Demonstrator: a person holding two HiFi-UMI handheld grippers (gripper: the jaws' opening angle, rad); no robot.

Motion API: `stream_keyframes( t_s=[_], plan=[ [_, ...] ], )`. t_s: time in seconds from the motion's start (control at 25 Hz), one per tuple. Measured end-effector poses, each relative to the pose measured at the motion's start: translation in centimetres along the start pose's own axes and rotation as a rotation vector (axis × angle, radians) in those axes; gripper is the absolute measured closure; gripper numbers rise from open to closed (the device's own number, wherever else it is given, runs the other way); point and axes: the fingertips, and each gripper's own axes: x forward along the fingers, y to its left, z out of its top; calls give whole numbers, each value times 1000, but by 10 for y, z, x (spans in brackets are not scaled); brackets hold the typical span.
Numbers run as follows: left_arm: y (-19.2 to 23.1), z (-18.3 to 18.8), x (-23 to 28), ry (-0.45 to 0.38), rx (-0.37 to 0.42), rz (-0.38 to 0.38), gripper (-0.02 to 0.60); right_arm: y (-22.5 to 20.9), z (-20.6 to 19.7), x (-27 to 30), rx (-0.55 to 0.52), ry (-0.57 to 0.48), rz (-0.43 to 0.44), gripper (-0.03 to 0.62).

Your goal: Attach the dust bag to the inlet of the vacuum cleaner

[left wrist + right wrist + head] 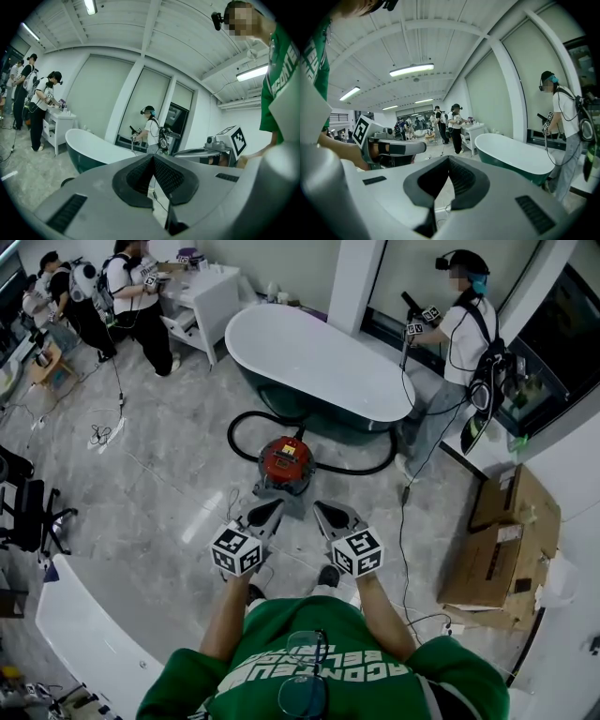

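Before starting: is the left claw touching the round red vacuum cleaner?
Apart. The left gripper view shows the left claw shut in open air; the round red vacuum cleaner sits below.

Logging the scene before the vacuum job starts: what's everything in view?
vacuum cleaner: one, red top, floor ahead of the grippers
hose: one, black, looped on the floor by the bathtub
bathtub: one, white with dark green sides, behind the vacuum cleaner
cardboard boxes: several, brown, right side
cabinet: one, white, far left
other people: at least three, one right of the bathtub, rest near the cabinet
left gripper: grey, shut, empty
right gripper: grey, shut, empty
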Motion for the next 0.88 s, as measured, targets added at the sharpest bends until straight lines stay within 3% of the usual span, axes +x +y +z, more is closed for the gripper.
stream_keyframes(
  t_s=[0.88],
  plan=[
    [-15, -5, -12, -7, -10, 28, 578, -1, -11, -16, 17, 7, -15, 586]
  ],
)
